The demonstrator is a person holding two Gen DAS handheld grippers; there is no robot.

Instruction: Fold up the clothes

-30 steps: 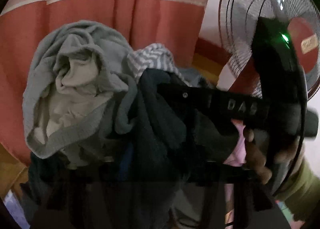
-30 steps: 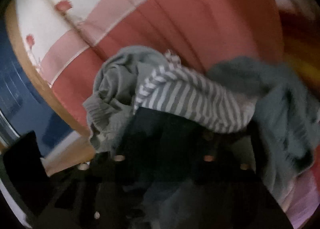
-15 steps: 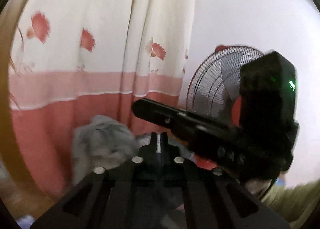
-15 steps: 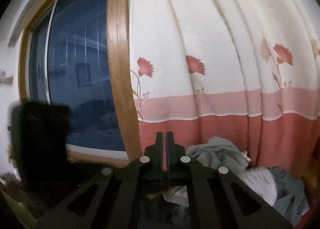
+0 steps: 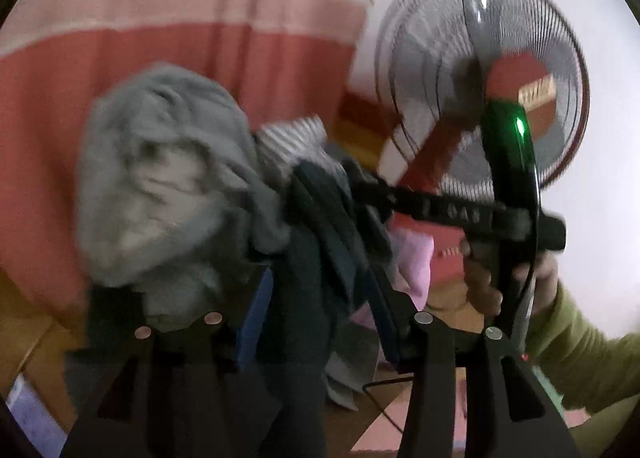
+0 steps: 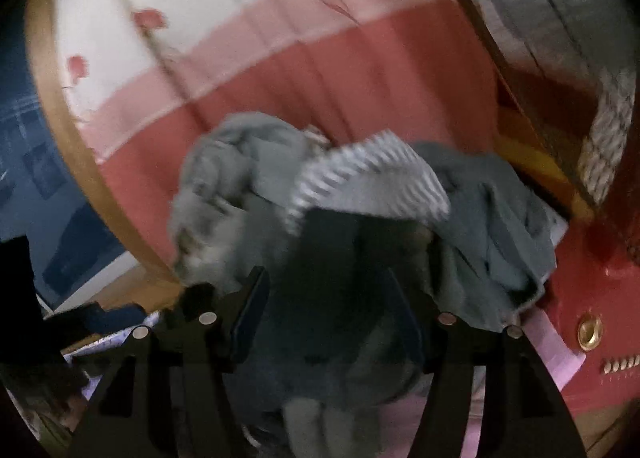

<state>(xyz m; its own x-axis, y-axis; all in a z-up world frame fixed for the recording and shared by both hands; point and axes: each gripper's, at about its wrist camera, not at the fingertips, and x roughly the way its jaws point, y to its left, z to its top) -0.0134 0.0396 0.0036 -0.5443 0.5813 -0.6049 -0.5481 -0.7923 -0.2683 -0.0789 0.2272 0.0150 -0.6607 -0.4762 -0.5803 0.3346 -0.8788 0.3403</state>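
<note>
L claw (image 5: 316,314) and R claw (image 6: 328,310) both opening, dark garment (image 5: 308,270) in the gap of each; whether the pads touch it is lost in blur. L view alone shows the R hand (image 5: 486,282) and fan (image 5: 480,78); R view alone the window frame (image 6: 68,146). Beyond: clothes pile (image 6: 360,194) against the curtain (image 5: 180,46). Half a sec ago both claws were shut, aimed higher.
</note>
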